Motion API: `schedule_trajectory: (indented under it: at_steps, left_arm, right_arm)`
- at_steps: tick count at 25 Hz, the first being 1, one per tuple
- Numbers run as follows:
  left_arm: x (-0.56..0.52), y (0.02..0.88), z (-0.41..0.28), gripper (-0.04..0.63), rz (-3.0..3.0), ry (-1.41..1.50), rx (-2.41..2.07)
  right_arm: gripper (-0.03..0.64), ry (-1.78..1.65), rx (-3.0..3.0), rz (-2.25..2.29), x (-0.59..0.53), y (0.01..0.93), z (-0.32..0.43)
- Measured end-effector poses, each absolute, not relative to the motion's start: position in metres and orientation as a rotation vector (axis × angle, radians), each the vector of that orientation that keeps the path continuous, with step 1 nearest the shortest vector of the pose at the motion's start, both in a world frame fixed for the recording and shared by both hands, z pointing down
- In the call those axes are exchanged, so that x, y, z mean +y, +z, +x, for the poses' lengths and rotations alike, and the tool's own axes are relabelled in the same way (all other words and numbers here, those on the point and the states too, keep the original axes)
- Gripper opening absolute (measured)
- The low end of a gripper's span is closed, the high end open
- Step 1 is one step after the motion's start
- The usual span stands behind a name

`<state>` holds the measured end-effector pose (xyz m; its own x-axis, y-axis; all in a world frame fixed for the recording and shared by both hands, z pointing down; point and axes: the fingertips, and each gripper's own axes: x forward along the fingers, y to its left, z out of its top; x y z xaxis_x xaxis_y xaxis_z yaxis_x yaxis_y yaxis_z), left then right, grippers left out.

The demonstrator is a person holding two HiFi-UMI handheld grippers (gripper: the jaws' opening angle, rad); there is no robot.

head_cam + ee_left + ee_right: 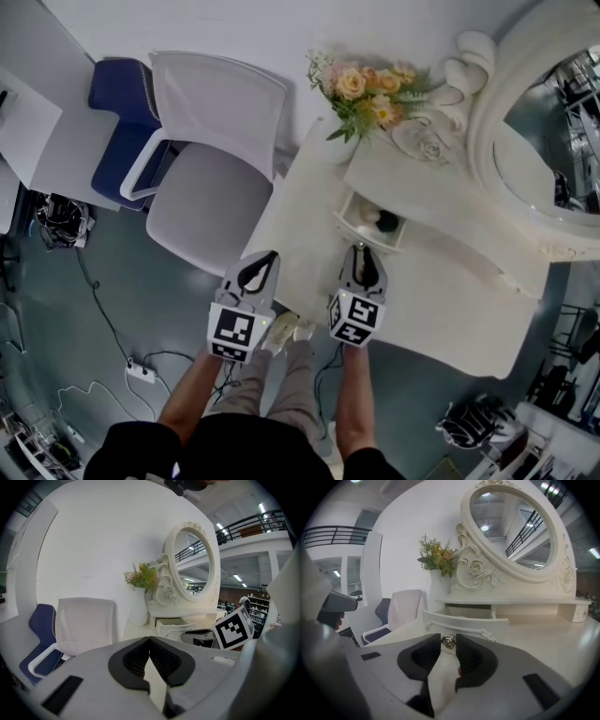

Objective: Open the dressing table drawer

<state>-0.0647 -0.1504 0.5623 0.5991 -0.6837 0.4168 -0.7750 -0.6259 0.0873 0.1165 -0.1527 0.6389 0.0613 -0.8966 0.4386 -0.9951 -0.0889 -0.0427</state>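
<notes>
Contents of the drawer [367,221] were hard to make out in the head view: one dark item and one pale item lay inside, too small to identify. The drawer knob [449,642] was hidden in the head view beneath the right gripper [361,251] and showed only in the right gripper view. The oval mirror [553,141] was cut off by the right edge of the head view. Both hands were concealed behind the marker cubes; only the forearms showed.

The left forearm [192,394] and right forearm [354,403] reached forward from the bottom of the head view, roughly parallel. Both grippers pointed toward the dressing table, tilted slightly downward.

The right gripper sat at the drawer front, its jaws closed on the knob at their tips. The left gripper [265,258] hung just beside it, over the near left edge of the counter [450,291], with its jaws closed tip to tip and nothing between them.

The drawer stood pulled out from beneath the raised shelf under the mirror, its front toward the person. A vase of flowers [370,94] stood on the counter at the left of the mirror, and a white chair [211,159] stood at the left of the counter
</notes>
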Motion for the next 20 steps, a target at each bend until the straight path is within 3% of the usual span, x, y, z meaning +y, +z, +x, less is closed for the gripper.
schedule_trajectory:
  at_steps: [20]
  left_arm:
    - [-0.136,0.425,-0.013,0.003,2.799,0.356,-1.075]
  right_arm:
    - [0.077,0.28,-1.917,2.224,-0.107,0.466,0.146]
